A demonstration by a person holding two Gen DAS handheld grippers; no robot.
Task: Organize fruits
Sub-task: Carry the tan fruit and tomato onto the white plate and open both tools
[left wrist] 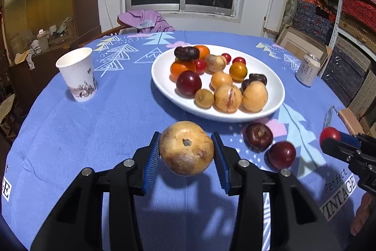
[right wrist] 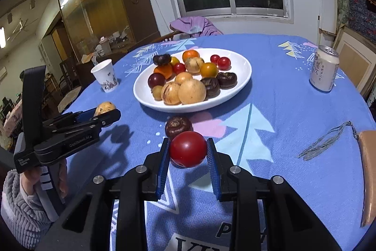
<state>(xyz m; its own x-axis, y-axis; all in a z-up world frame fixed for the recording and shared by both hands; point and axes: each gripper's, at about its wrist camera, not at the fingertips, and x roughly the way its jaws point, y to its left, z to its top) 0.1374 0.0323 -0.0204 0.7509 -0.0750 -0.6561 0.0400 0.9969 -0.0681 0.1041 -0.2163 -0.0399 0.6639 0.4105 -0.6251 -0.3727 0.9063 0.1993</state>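
Note:
My left gripper (left wrist: 185,135) is shut on a round tan fruit (left wrist: 186,149) and holds it just above the blue tablecloth, its shadow below. From the right wrist view the left gripper (right wrist: 107,115) appears at the left with the tan fruit (right wrist: 104,108). My right gripper (right wrist: 188,141) is shut on a smooth red fruit (right wrist: 188,149); it shows at the right edge as right gripper (left wrist: 330,141) with the red fruit (left wrist: 329,133). The white plate (left wrist: 162,73), also plate (right wrist: 239,66), holds several mixed fruits. A dark maroon fruit (left wrist: 259,137) and a dark red plum (left wrist: 282,154) lie loose on the cloth.
A paper cup (left wrist: 78,74) stands left of the plate and a drink can (right wrist: 324,69) to its right. A brown pouch with a tassel (right wrist: 369,171) lies at the right edge. A chair with purple cloth (left wrist: 145,20) stands behind the table. A hand in a grey sleeve (right wrist: 21,199) holds the left gripper.

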